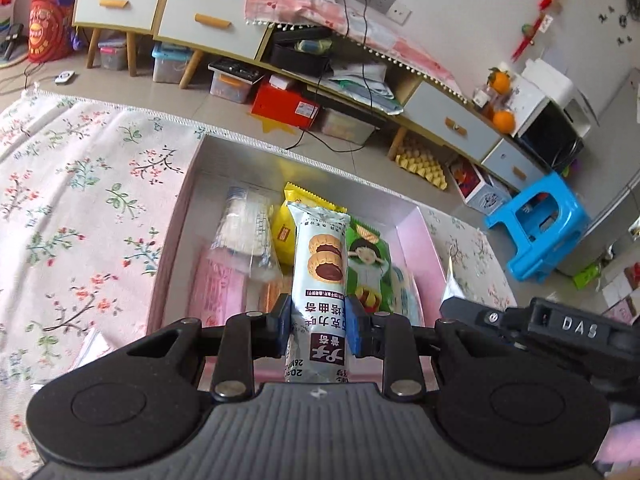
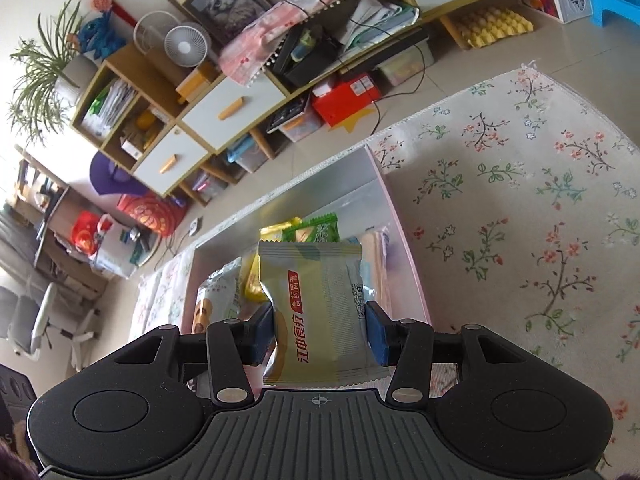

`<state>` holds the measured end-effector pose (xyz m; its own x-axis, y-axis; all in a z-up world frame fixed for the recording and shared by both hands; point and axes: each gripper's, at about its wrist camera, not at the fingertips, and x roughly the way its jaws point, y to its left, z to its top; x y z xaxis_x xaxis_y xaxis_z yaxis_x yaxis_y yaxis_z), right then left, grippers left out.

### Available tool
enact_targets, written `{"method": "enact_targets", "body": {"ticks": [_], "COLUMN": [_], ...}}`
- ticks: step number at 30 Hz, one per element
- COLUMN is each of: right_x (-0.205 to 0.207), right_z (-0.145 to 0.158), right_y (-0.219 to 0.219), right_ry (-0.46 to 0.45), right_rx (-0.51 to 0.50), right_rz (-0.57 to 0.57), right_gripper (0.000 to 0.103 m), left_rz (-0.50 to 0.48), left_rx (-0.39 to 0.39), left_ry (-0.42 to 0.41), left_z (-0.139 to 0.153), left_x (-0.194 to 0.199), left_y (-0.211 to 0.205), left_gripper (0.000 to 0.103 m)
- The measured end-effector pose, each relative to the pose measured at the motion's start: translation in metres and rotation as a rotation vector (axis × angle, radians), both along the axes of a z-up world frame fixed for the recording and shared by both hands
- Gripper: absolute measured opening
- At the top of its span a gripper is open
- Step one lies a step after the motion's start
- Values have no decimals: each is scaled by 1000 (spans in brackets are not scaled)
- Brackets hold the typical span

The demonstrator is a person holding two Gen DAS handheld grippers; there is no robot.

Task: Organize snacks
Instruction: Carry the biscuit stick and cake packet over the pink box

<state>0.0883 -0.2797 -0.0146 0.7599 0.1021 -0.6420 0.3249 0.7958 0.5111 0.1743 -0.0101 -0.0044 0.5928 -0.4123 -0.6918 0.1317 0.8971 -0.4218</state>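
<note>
While both packets hang over the box: neither is set down yet.
Left gripper [image 1: 319,326]: jaws clamp the chocolate-biscuit packet [image 1: 319,276] above the pink box [image 1: 425,240].
Right gripper [image 2: 319,330]: jaws pinch the yellow-and-white sachet [image 2: 316,304] over the same box.
Risk: slick wrappers may slip, landing on the floral rug [image 1: 76,200] beside the box.
Writing: sachet reads "江中食疗"; "DAS" shows on a gripper.

"das" on the black gripper body [image 1: 580,330] — "江中食疗" on the yellow-grey packet [image 2: 316,312].
</note>
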Motion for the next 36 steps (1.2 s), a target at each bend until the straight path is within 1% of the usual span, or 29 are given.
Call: {"method": "enact_targets", "body": {"ticks": [3, 8, 12, 15, 18, 23, 28, 30, 32, 33, 34, 35, 36], "right_x": [5, 14, 17, 18, 18, 19, 18, 18, 17, 17, 15, 14, 13], "right_z": [-6, -11, -17, -18, -18, -22, -20, -20, -19, -18, -16, -14, -12], "right_y": [-3, -1, -1, -3, -4, -6, -5, -6, -7, -8, -9, -9, -9], "right_ry": [3, 17, 26, 18, 13, 22, 22, 21, 25, 25, 20, 14, 7], "right_rx": [21, -6, -4, 4, -13, -12, -26, -18, 1, 11, 19, 22, 21], "right_rz": [-25, -42, -54, -63, -79, -85, -79, -75, -74, -79, -81, -81, -81], "right_gripper": [47, 47, 47, 47, 47, 47, 48, 50, 52, 58, 66, 69, 71], "left_rz": [7, 5, 3, 5, 11, -6, -12, -19, -23, -24, -23, -24, -29], "left_rx": [-18, -28, -32, -43, -48, -20, -2, 7, 5, 6, 10, 13, 14], "left_ry": [-4, 9, 5, 4, -2, -46, -58, -62, -59, -60, -63, -64, -63], "left_z": [-5, -14, -16, -17, -19, -22, -20, -19, -18, -18, -17, -16, -15], "left_x": [4, 9, 11, 13, 15, 14, 12, 12, 12, 12, 11, 11, 11], "left_y": [-3, -8, -10, -8, -7, -12, -14, -15, -16, -16, -16, -17, -17], "left_gripper": [25, 25, 25, 25, 25, 25, 26, 26, 29, 31, 32, 33, 37]}}
